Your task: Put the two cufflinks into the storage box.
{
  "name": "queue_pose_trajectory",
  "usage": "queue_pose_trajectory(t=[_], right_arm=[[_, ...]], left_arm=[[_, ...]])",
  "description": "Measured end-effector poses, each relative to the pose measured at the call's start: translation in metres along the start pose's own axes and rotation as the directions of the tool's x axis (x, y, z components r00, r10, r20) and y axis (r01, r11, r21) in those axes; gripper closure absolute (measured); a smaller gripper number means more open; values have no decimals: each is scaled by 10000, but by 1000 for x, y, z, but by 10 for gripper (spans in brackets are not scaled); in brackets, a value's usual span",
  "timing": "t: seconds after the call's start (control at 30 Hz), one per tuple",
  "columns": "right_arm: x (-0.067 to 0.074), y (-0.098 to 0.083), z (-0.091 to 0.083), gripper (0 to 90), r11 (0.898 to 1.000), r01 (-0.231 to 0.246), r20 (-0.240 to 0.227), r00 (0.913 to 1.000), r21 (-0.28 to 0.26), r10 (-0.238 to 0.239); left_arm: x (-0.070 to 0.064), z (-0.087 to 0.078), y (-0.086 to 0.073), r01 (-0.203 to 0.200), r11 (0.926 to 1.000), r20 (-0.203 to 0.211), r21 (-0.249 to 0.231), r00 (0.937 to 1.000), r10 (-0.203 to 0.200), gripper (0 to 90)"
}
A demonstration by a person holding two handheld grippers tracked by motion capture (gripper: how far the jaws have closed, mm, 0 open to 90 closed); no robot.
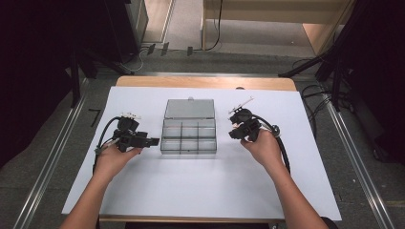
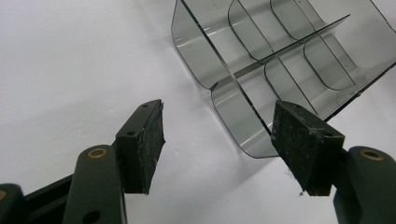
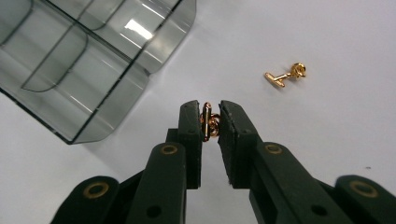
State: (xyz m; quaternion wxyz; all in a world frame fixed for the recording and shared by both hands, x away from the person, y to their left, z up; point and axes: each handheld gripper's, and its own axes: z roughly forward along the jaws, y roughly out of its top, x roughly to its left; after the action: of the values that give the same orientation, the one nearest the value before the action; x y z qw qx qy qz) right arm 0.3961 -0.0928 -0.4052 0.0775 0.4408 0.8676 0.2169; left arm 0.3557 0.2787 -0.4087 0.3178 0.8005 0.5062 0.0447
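A clear grey compartment box [image 1: 189, 135] sits open in the middle of the white sheet, its lid laid back. My right gripper [image 3: 210, 122] is shut on a small gold cufflink [image 3: 208, 124], held just above the sheet to the right of the box [image 3: 88, 60]. A second gold cufflink [image 3: 286, 76] lies on the sheet beyond it. In the high view the right gripper [image 1: 237, 131] hovers near the box's right side. My left gripper [image 2: 217, 140] is open with nothing between its pads, pointing at the box's near corner [image 2: 252, 116]; in the high view this left gripper [image 1: 154, 141] sits left of the box.
The white sheet [image 1: 200, 191] covers a wooden table. Cables trail from both grippers. Dark stands and rails flank the table on both sides. The box's compartments look bare.
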Motion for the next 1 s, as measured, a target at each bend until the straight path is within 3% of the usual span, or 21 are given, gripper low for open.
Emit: queue_pose_trajectory(t=[0.6,1.0], right_arm=[[25,13,-14,808,9986,327,-687,9970,-426,-356],[42,22,-9,807,9960,707,-1117,9908,-550,-765]], left_arm=[[2,-5,-6,60,9999,-108,-95,9999,-61,358],[4,-9,-12,153,9998,-234,-121,9996,-156,358]])
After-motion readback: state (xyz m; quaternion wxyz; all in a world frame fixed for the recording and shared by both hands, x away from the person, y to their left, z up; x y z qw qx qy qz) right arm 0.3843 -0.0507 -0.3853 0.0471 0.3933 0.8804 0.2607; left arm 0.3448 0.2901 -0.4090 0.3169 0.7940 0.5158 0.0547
